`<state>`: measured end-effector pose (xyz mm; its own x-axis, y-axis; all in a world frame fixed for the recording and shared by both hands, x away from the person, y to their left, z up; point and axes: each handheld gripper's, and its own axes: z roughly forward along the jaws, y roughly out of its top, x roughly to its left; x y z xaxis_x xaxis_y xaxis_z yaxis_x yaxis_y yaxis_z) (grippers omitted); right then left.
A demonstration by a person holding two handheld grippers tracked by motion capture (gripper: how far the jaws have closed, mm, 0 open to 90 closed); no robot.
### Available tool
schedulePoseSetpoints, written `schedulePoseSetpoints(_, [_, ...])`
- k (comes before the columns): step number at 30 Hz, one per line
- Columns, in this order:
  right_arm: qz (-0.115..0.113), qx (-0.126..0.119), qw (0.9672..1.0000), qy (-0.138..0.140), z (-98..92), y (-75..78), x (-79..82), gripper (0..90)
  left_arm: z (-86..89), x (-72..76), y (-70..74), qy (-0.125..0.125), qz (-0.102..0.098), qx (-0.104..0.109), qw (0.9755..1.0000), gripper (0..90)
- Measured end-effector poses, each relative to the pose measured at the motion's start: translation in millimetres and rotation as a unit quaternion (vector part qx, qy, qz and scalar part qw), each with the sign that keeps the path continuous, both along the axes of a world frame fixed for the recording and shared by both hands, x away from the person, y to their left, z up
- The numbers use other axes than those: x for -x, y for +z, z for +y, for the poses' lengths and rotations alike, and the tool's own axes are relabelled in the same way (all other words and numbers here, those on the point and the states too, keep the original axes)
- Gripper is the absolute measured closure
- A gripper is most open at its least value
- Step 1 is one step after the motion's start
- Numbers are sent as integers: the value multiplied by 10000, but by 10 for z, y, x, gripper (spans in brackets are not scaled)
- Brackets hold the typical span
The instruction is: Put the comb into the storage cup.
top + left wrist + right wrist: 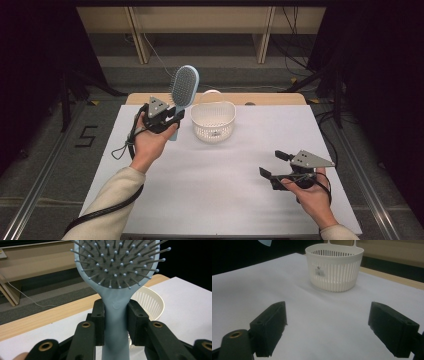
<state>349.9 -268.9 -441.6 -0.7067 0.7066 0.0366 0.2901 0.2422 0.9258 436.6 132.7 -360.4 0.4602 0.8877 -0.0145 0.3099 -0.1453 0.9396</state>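
The left tool (pixel 169 118) is clenched on the handle of a pale blue plastic paddle hairbrush (pixel 117 270), held upright, bristle head above it. Just beyond it sits a white slotted plastic basket (pixel 214 120) on the white bench (pixel 215 175). The right tool (pixel 276 165) hovers released.

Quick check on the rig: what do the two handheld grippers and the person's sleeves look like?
Both the left gripper and the right gripper are black with blocky jaws, brass-coloured rivets and a grey three-cornered plate on top. A black cable trails from the left one. The sleeves are cream.
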Motion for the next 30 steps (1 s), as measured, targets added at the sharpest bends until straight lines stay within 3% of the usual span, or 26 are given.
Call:
schedulePoseSetpoints(6, [21,10,10000,-11,-1,-5,0,158,-8,-14,-13,40,-35,-86,9999,697])
schedulePoseSetpoints(30, [15,-20,10000,-33,-12,-4,0,158,-110,-62,24,-94,-153,36,9998,697])
